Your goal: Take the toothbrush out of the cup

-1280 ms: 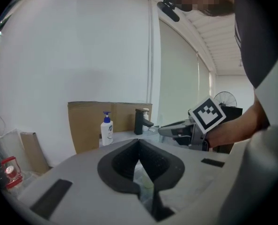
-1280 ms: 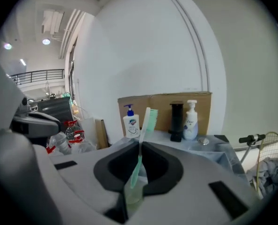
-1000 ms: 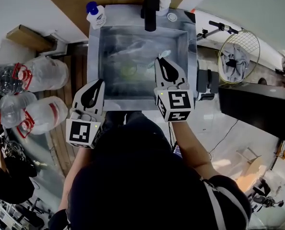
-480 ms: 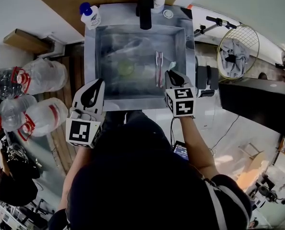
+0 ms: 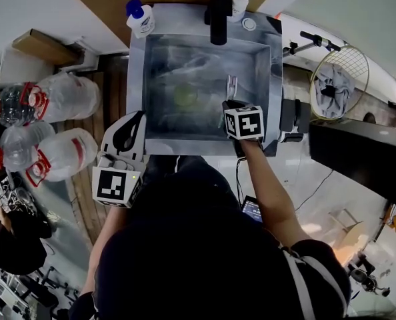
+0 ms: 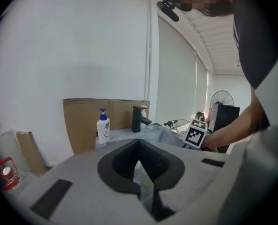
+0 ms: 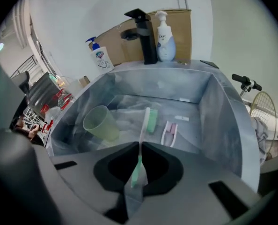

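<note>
My right gripper (image 7: 140, 145) is shut on the green handle of a white and green toothbrush (image 7: 143, 125), whose head points out ahead of the jaws, low over the sink floor. The pale green cup (image 7: 101, 123) lies tilted in the sink to the left of the brush, apart from it. From the head view this gripper (image 5: 231, 103) reaches down inside the sink's right half, with the cup (image 5: 185, 97) to its left. My left gripper (image 5: 139, 116) hovers at the sink's front left corner, jaws together and holding nothing (image 6: 139, 144).
A pink and white item (image 7: 170, 133) and a green piece (image 7: 152, 120) lie on the sink (image 5: 138, 79) floor. A black faucet (image 7: 142, 34), a white pump bottle (image 7: 166, 32) and a blue-capped bottle (image 7: 100, 56) stand on the back rim. Large water jugs (image 5: 58, 99) lie left.
My right gripper has moved forward and down into the sink with the toothbrush still in its jaws. The left gripper has stayed where it was.
</note>
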The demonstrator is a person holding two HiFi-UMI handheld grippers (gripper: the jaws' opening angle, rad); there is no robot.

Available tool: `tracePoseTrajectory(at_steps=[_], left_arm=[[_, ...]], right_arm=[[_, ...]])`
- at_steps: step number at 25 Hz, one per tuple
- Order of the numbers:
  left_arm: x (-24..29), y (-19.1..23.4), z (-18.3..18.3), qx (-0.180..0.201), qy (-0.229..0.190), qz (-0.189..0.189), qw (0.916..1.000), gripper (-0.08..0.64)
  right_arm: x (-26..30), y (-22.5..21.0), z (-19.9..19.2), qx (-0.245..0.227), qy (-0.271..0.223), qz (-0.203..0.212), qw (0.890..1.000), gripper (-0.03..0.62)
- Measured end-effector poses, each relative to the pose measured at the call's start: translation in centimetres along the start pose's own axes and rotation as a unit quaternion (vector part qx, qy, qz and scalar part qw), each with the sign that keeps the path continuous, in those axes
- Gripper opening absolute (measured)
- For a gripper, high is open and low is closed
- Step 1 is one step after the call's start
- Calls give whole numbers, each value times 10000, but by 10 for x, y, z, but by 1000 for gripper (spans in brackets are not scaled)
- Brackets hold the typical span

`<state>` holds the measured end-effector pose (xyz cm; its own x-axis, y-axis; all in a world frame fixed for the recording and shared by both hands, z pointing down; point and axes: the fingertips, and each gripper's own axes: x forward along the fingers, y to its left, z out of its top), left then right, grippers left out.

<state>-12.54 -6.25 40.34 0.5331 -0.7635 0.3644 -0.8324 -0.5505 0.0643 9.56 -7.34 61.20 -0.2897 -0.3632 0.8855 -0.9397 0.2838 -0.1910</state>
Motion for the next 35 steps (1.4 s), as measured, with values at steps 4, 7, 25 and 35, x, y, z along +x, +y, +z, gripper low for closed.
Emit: tracePoseTrajectory(at_steps=[4,7,25,35], left_arm=[[-6,12,-7,-54,180,210,9996,23],[-9,17,-10,-79,225,301,9993,23],[-2,24,-11,-141,226,326,9991,23],[14,10,9,47,-58,-30,10000,23]], right_arm=[[26,-5,6,134,180,-77,9997,43],[44,-11,6,275,330,-136,9990,43],[87,-39,7,883,534,-561,9931,44],[-14,-38,54,783,-1246,-946,9846,46]])
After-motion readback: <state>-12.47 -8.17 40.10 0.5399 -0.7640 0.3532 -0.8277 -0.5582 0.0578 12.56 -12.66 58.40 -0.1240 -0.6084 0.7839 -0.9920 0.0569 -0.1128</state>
